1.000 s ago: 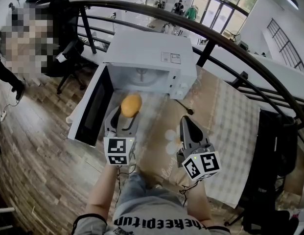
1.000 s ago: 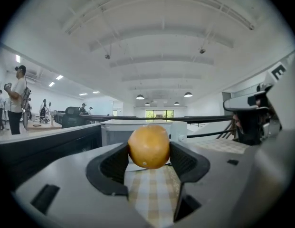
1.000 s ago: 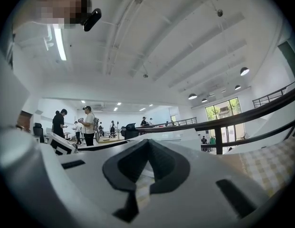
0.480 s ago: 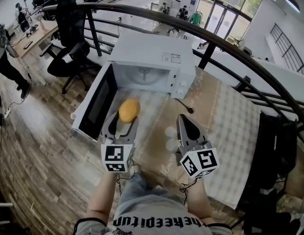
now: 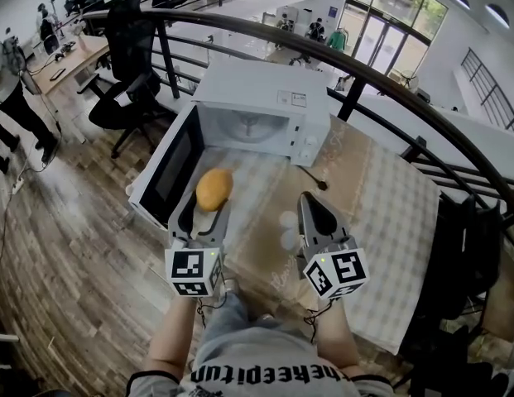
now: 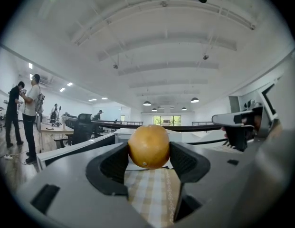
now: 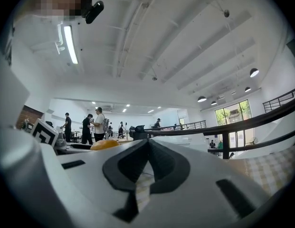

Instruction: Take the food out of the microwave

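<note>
1. The left tongs [image 5: 208, 208] are clamping the orange [image 5: 213, 189] at their tips, holding it outside the microwave [image 5: 265, 98], just before its open cavity, above the tabletop [image 5: 381, 188].
2. The right tongs [image 5: 310, 199] are idling pressed together and empty, right of the orange, so setting it down is probably falling to the left.

The left gripper [image 5: 212, 205], clamped on the orange fruit [image 5: 213, 190], has drawn back from the open microwave [image 5: 265, 106] toward the person holding it, and its marker cube [image 5: 193, 271] now sits lower in the head view. The fruit, which a second ago hung just outside the cavity's mouth, is now farther out, over the checked tablecloth [image 5: 257, 197] and level with the outer half of the swung-open door [image 5: 170, 168]. The head view has shifted slightly as well (the standing person [image 5: 12, 89] at the left now shows right at the picture's edge).
</note>
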